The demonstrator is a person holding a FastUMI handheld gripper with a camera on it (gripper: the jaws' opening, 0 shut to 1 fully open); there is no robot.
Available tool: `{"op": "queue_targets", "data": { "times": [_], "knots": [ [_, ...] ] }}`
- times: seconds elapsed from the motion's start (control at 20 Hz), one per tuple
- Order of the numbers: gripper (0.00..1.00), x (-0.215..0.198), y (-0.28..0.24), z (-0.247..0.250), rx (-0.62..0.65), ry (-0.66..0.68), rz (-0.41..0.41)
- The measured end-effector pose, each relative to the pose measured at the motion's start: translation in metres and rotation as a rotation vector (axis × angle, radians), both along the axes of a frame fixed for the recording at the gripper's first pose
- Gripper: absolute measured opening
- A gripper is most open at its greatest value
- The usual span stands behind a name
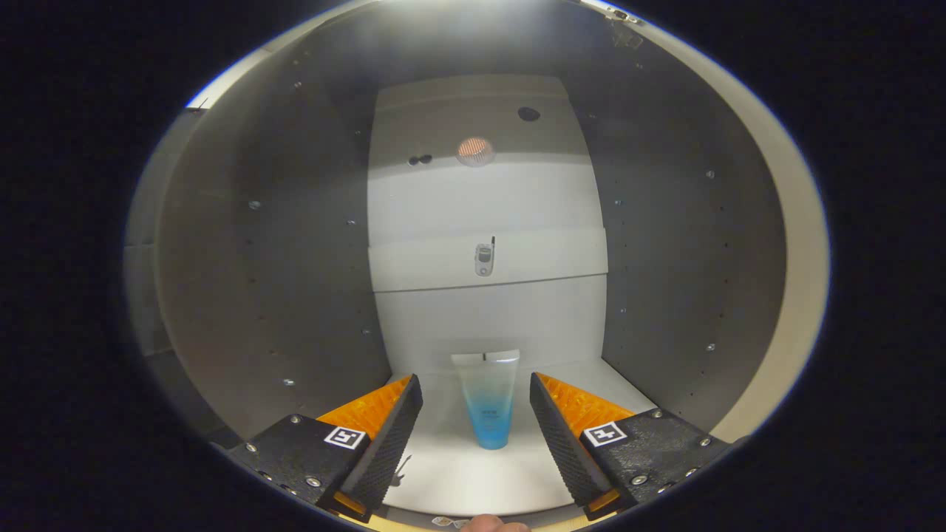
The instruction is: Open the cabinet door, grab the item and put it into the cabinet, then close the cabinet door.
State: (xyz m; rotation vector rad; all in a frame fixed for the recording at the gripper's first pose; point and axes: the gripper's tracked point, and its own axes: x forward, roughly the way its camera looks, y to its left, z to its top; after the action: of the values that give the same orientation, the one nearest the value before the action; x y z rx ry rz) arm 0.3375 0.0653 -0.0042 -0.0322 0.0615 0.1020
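Observation:
I look straight into the open cabinet, whose grey side walls (281, 244) flank a pale back panel (484, 199). On the cabinet's floor (473, 473) stands a clear tube with blue contents (491, 403), cap end down, flat crimped end up. It stands between my fingertips, with a gap on each side, so neither finger touches it. My gripper (477, 395) is open, both fingers reaching inside the cabinet just above the floor.
A pale cross rail with a small metal fitting (484, 260) spans the back panel halfway up. Rows of shelf-pin holes dot both side walls. The cabinet's light front edge (802, 266) curves round on the right. A fingertip (491, 524) shows just behind the gripper.

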Motion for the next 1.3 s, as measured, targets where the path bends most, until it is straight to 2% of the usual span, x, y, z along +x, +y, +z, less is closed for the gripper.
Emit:
{"op": "queue_targets", "data": {
  "times": [0.25,0.6,1.1,1.3],
  "knots": [
    [0.92,-0.074,0.008,0.018,0.004,-0.006,0.031],
    [0.93,-0.189,-0.013,0.044,0.038,-0.019,-0.004],
    [0.93,-0.35,-0.031,0.044,0.0,0.009,0.17],
    [0.93,-0.38,-0.049,0.046,0.068,0.049,0.236]
  ]
}}
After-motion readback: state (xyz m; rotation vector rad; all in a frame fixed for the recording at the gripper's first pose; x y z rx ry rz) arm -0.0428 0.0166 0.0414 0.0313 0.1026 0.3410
